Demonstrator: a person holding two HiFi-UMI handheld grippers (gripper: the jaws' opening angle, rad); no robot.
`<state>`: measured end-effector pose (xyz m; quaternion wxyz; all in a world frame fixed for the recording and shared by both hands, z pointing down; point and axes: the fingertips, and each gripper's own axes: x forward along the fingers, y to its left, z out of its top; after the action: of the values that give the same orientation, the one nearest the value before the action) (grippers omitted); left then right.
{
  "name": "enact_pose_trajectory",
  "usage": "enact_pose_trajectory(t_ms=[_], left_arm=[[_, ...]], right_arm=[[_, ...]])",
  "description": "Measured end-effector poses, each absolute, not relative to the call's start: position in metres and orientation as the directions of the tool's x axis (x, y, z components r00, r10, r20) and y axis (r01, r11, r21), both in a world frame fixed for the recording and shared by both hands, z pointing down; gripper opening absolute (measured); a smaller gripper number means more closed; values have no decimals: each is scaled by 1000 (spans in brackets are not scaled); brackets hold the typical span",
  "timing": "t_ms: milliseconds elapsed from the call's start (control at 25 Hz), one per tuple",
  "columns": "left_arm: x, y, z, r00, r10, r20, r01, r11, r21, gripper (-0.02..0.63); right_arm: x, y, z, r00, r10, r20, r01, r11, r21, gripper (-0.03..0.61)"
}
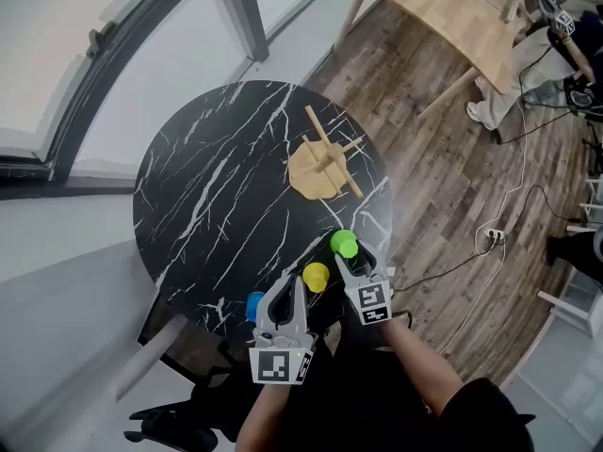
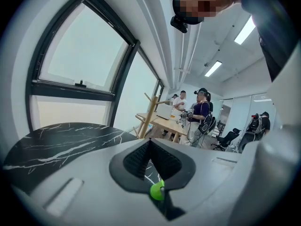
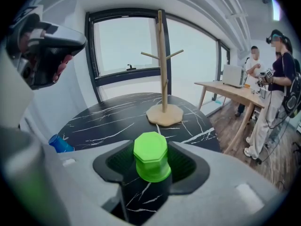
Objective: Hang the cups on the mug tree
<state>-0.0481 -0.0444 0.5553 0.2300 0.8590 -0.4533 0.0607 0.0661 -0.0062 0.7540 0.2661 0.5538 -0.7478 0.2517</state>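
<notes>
On the round black marble table (image 1: 217, 186) an upside-down green cup (image 1: 344, 243) (image 3: 151, 160) stands near the front edge. My right gripper (image 1: 350, 254) (image 3: 151, 154) is shut on it, a pad against each side. A yellow cup (image 1: 316, 276) and a blue cup (image 1: 254, 304) (image 3: 59, 143) stand to its left. The wooden mug tree (image 1: 320, 163) (image 3: 163, 69) (image 2: 149, 114) rises farther back with bare pegs. My left gripper (image 1: 287, 292) (image 2: 149, 144) is shut on nothing and held above the table's front edge, close to the blue cup.
Large windows (image 3: 127, 46) run behind the table. A light wooden table (image 1: 452, 8) stands at the back right with people beside it (image 3: 277, 88). A cable and power strip (image 1: 492, 237) lie on the plank floor to the right.
</notes>
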Motion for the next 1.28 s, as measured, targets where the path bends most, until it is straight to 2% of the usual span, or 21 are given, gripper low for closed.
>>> enact_pose_trajectory(t_ms=[480, 1280], left_arm=[[-53, -34, 522, 575, -767, 285, -810, -483, 333, -2], [-68, -17, 440, 573, -798, 185, -808, -514, 288, -2]], right_arm=[[78, -5, 704, -213, -737, 641, -974, 210, -82, 218], [88, -1, 586, -231, -822, 520, -971, 229, -69, 218]])
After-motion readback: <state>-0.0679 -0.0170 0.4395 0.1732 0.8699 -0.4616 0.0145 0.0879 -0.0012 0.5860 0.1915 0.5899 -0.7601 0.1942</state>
